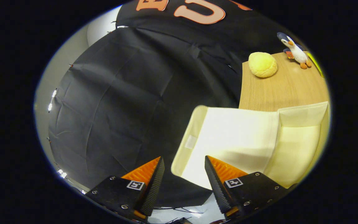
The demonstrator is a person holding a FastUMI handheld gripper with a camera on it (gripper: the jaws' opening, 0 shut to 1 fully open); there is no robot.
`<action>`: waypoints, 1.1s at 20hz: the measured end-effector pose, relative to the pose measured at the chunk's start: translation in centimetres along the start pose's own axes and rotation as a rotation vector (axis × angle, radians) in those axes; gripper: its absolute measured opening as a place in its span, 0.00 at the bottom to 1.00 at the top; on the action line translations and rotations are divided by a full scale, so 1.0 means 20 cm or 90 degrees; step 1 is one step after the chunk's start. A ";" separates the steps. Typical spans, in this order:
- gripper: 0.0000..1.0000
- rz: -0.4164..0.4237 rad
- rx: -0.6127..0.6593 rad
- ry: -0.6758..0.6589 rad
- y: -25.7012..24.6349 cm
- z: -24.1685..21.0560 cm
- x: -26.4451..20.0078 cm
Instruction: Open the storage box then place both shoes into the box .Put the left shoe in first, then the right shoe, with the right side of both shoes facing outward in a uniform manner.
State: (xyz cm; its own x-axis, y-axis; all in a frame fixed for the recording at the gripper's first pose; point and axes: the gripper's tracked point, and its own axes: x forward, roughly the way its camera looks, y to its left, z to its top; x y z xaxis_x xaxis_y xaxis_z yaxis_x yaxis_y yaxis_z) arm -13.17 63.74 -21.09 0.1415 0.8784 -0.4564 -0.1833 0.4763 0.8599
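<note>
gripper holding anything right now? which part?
Nothing held. The gripper is open; the rim of the cream storage box's raised lid flap sits in the gap between the jaws, with neither pressing on it.

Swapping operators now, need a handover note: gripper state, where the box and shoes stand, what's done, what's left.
Gripper: fingers apart, holding nothing. The near corner of the storage box lid lies between and just ahead of them.
Storage box: cream fabric, on the wooden table; the lid flap is raised and folded out toward the gripper, so the box looks open or nearly so.
Beyond the box on the table: a yellow plush bun and a penguin toy.
Done: apparently the opening.
Left: finish opening if needed, then left shoe in, then right shoe, right sides facing outward.
</note>
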 end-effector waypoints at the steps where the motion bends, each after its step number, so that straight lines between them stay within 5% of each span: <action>1: 0.82 -0.019 -0.014 -0.009 -0.05 0.01 -0.04; 12: 0.90 -0.312 -0.173 -0.097 -0.98 0.04 -0.77; 19: 0.90 -0.490 -0.112 -0.097 -1.70 -0.17 -1.31; 22: 0.90 -0.523 -0.077 -0.089 -1.90 -0.30 -1.44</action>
State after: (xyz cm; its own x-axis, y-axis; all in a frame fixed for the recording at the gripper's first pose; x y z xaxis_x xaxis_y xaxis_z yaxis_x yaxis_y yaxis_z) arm -16.06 20.64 -41.95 0.3931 0.2413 -0.8873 -0.0715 0.9700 0.2322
